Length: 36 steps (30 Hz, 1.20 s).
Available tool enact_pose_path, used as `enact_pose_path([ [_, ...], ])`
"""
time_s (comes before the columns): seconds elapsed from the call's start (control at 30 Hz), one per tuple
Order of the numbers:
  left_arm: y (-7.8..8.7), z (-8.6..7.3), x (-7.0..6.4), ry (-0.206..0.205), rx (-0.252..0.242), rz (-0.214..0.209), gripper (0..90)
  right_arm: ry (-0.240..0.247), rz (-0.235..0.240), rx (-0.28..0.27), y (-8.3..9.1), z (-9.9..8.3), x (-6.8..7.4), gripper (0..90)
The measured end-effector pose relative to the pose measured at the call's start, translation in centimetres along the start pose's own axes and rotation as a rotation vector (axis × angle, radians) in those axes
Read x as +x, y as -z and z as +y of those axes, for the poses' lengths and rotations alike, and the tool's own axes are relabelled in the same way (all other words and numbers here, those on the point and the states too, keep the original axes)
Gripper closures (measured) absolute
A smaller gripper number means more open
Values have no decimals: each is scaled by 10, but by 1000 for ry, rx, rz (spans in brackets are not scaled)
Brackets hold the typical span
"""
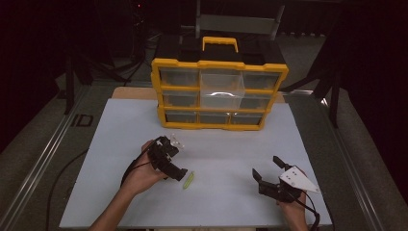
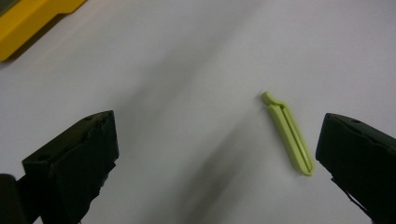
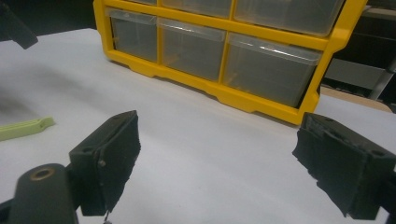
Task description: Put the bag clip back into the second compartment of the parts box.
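Note:
A small light-green plastic clip [image 1: 188,180] lies flat on the white table top [image 1: 226,154]. My left gripper [image 1: 174,160] hovers just left of it, tilted down, jaws open. Along its jaws, the clip [image 2: 287,135] lies between them, close to the right-hand jaw and untouched; the left gripper [image 2: 217,154] holds nothing. My right gripper [image 1: 267,168] stands open and empty near the front right of the table. From the right gripper [image 3: 219,158] the clip [image 3: 23,128] lies far off to the left.
A yellow drawer organiser [image 1: 219,126] with clear drawers and a black top stands at the back of the table; one middle drawer [image 1: 221,89] is pulled out. From the right gripper view its bottom row [image 3: 219,88] faces me. Metal rails flank the table.

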<state>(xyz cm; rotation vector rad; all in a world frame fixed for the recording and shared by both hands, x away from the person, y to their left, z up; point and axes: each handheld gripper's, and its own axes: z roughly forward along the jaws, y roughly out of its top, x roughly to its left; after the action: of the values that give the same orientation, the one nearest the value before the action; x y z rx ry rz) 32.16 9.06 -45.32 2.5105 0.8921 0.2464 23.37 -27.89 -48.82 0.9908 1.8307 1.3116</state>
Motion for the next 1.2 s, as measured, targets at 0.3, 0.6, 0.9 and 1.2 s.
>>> enact_pose_path([
  [0.3,-7,9,-8,-18,57,-24,2,-7,2,-1,0,0,-1,134],
  [0.6,-17,16,-18,-53,117,-40,2,-4,6,1,0,0,0,135],
  [0.9,-26,24,-28,-111,197,-37,2,-6,5,0,0,0,0,136],
  [1.2,-37,25,-38,-135,264,-20,17,-8,6,-2,0,0,-1,138],
])
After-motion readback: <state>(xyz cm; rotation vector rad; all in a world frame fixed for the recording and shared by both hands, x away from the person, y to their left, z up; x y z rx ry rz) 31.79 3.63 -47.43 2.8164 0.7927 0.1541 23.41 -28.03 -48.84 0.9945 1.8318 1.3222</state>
